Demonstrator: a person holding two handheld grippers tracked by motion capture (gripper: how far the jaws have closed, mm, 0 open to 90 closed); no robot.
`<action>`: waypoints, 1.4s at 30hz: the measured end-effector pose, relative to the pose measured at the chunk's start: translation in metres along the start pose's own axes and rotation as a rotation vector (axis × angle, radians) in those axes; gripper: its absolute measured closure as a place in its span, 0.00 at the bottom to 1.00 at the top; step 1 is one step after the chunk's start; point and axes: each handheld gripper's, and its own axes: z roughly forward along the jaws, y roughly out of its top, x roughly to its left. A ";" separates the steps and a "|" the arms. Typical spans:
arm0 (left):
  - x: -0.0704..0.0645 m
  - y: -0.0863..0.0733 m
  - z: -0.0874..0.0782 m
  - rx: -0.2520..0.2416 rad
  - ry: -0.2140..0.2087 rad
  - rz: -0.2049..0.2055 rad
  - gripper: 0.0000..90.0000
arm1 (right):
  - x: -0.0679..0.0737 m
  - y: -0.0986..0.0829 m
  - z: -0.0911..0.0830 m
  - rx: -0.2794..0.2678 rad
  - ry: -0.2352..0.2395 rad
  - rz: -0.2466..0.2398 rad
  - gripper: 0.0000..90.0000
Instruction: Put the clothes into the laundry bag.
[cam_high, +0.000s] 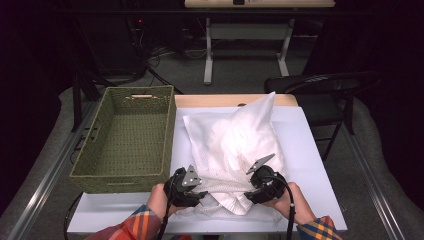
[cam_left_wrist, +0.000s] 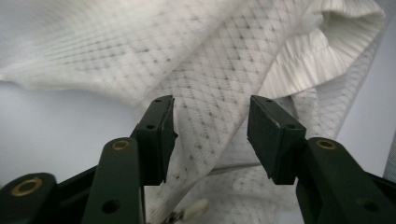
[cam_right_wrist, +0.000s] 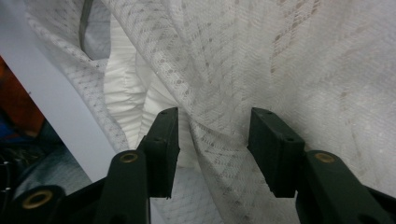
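From the high view we look forward and down from above the near edge of the table (cam_high: 320, 150), taking in the whole top and the floor beyond. In the left gripper view we sit very close, looking along the jaws at the white mesh bag (cam_left_wrist: 210, 60). The right gripper view is equally close on the same bag (cam_right_wrist: 280, 65). All three views share its near end (cam_high: 225, 192).

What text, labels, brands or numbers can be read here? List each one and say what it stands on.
None can be read.
The white mesh bag carries a woven pattern, no print.
The green basket bears no label.
The hand-held grippers, left and right, show no markings.
A dark item on the far desk is too small to tell.
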 end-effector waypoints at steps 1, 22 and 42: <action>0.000 0.000 0.002 0.003 -0.014 -0.009 0.58 | 0.001 0.000 0.001 0.002 -0.011 -0.004 0.68; -0.057 0.038 0.050 -0.029 -0.190 0.023 0.18 | -0.013 0.006 -0.006 -0.122 -0.025 0.103 0.96; -0.006 0.069 0.078 -0.154 0.045 -0.188 0.90 | -0.019 0.010 -0.035 -0.257 0.036 0.150 0.98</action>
